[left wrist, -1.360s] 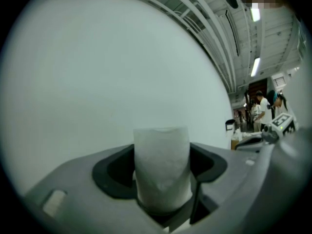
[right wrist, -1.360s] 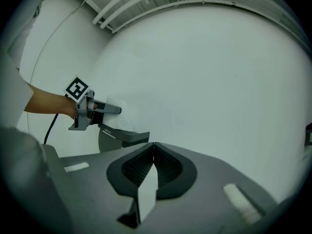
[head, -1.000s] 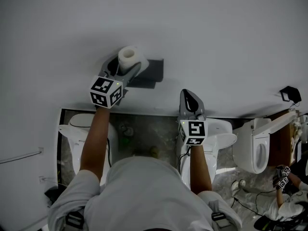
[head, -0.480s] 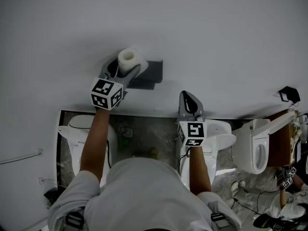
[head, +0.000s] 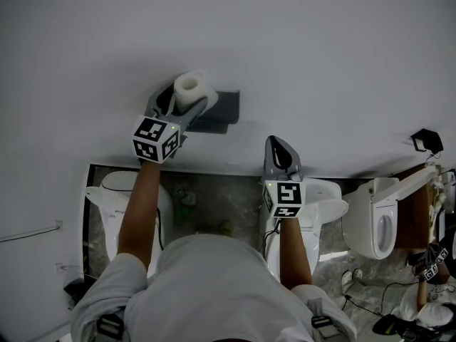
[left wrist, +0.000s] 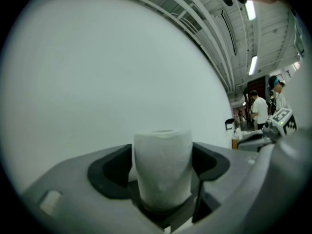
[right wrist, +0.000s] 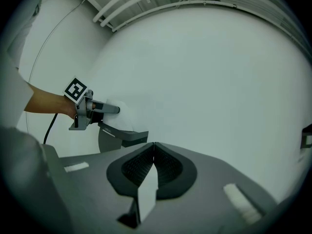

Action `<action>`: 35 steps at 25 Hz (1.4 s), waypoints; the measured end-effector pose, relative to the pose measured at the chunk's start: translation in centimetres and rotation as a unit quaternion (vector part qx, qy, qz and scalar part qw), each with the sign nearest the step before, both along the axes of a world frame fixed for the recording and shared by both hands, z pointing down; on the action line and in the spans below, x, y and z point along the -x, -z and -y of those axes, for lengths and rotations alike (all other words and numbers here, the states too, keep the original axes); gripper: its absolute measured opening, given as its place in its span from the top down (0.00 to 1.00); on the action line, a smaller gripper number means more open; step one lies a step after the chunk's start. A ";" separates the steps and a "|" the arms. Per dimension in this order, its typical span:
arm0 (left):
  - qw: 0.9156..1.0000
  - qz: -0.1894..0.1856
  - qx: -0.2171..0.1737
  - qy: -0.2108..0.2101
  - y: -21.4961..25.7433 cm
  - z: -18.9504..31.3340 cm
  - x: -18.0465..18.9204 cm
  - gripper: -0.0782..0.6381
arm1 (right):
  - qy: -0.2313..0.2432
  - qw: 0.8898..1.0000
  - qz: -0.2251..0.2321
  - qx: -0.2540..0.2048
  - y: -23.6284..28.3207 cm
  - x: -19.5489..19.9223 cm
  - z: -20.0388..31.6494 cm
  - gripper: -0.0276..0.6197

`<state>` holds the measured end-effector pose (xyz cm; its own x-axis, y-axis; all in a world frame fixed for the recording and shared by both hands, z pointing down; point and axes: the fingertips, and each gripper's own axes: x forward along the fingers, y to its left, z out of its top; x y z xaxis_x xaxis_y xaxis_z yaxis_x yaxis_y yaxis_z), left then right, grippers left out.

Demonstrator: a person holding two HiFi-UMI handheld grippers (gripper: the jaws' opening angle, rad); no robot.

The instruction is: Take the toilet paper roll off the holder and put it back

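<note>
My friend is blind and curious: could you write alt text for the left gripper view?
A white toilet paper roll stands upright between the jaws of the left hand-held gripper, which have just been opening around it. A plain white wall lies behind.
</note>
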<state>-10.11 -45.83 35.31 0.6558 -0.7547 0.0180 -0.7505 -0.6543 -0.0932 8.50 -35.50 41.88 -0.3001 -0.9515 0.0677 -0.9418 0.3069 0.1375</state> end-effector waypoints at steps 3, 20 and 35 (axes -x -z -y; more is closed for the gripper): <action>1.000 -0.003 -0.002 0.003 0.4 -0.5 0.4 0.37 | 0.002 1.000 0.002 -0.002 0.3 0.1 -0.2 0.95; 0.998 -0.015 -0.037 0.053 2.7 -6.3 5.3 0.49 | 0.012 0.999 0.029 -0.006 0.8 1.2 -1.8 0.95; 0.995 -0.042 -0.027 0.084 0.3 -11.9 7.6 0.74 | 0.013 1.000 0.025 -0.007 1.1 1.5 -3.9 0.95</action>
<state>-17.70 -33.95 35.03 0.5173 -0.8525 -0.0752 -0.8558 -0.5141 -0.0584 7.02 -31.55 40.77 -0.3272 -0.9442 0.0390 -0.9394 0.3295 0.0944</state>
